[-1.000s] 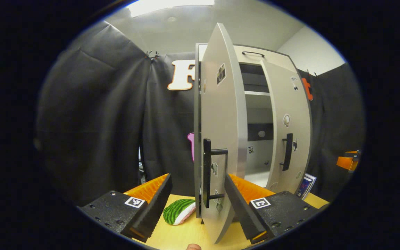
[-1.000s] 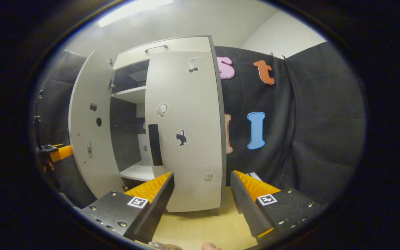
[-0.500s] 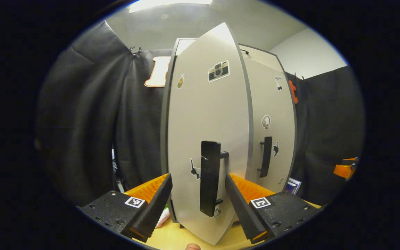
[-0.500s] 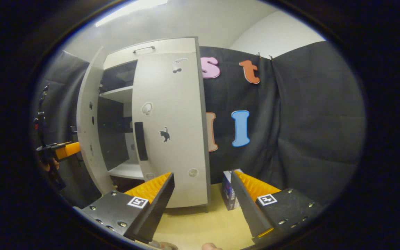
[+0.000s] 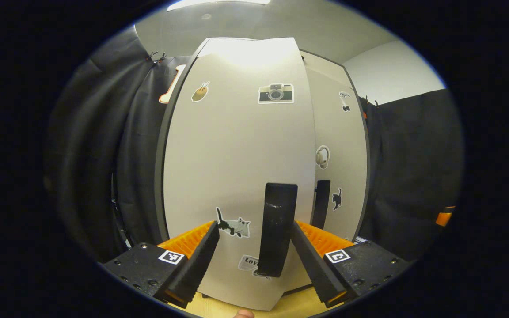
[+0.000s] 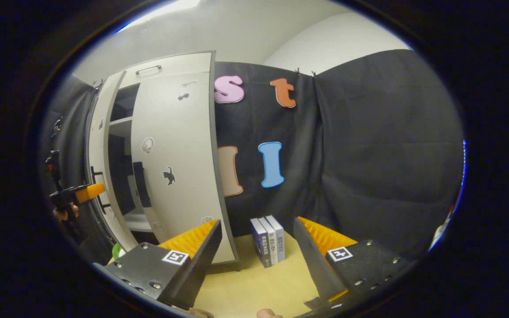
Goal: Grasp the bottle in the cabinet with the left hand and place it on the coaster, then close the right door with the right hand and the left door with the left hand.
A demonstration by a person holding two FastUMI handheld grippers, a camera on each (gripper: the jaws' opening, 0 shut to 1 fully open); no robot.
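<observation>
The left door [image 5: 237, 168] has been swung nearly shut by the wide-open left tool [image 5: 252, 256] straddling its handle [image 5: 276, 229], while the right tool [image 6: 256, 247], also wide, is drawn back from the closed right door [image 6: 175, 163].

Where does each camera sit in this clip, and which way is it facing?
Left gripper view: rides the left gripper, facing the left door close up, its handle between the open fingers; a fingertip shows at the bottom edge.
Right gripper view: rides the right gripper, facing the booth wall and books, cabinet to its left; the left gripper shows by the left door.
Shared: the right door with its cat sticker.
</observation>
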